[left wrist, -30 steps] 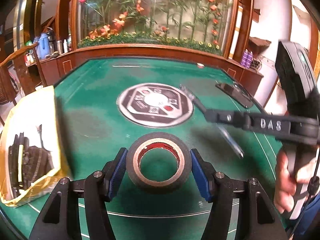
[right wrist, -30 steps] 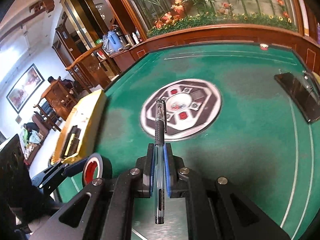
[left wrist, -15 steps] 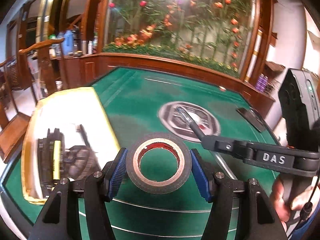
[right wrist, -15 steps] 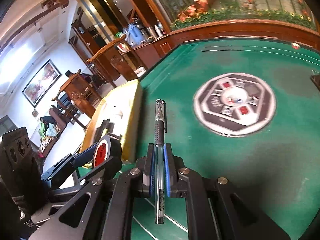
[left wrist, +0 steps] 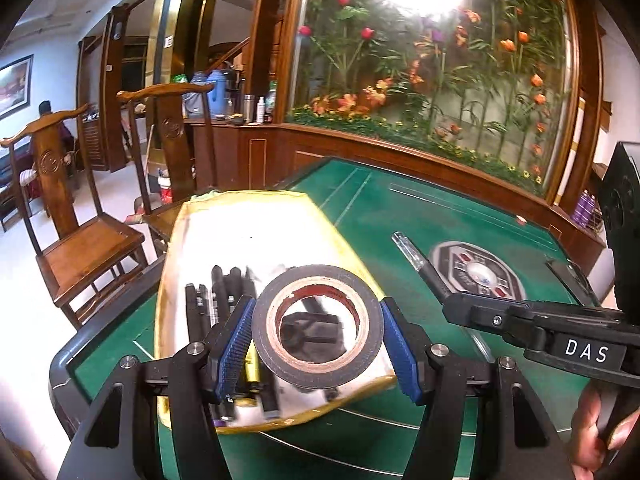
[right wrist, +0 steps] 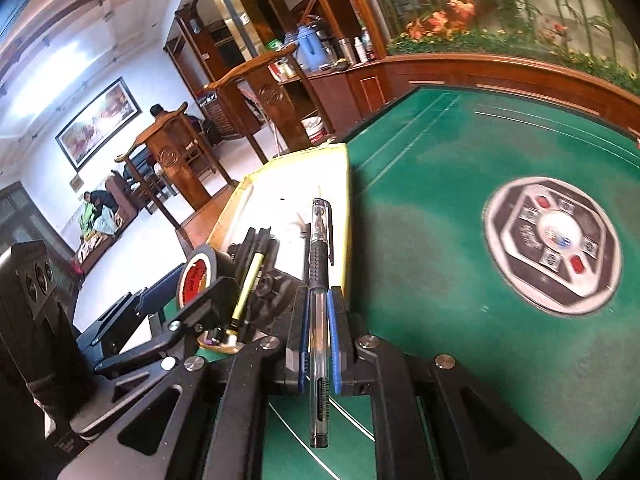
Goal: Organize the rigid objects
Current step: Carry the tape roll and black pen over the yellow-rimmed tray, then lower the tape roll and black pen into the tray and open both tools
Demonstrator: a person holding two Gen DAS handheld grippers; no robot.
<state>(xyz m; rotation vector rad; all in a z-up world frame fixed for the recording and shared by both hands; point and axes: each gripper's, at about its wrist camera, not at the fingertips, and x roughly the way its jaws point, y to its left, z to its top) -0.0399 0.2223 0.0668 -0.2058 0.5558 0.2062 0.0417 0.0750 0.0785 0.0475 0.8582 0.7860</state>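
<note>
Your left gripper [left wrist: 318, 338] sits at lower centre of the left wrist view. Its blue pads [left wrist: 234, 346] are clamped on the outer rim of a black tape roll [left wrist: 318, 328], one pad on each side. The roll faces the camera, its red-lined core open. It hangs over the near end of the yellow-rimmed tray [left wrist: 256, 232], which occupies the centre-left of that frame on the green table [left wrist: 440, 216].

Inside the tray, behind and below the roll, lie several dark pens [left wrist: 218, 292] and other dark items; the items seen through the core are too dark to identify.

Your right gripper [right wrist: 318, 338] sits at lower centre of the right wrist view. Its jaws are closed tight on a clear-barrelled pen [right wrist: 319, 280], gripped at the transparent barrel. The pen points up the frame, its capped end reaching over the right edge of the tray [right wrist: 348, 200].

In the right wrist view, the tape roll [right wrist: 202, 276] appears at centre-left, held in the left gripper [right wrist: 188, 292], above the tray's near end. A yellow marker [right wrist: 248, 284] lies in the tray just right of the roll.

In the left wrist view, the right gripper [left wrist: 452, 304] enters from the right edge, with the pen [left wrist: 420, 264] angled toward upper left. A round emblem [left wrist: 478, 274] is set in the table right of the pen.
</note>
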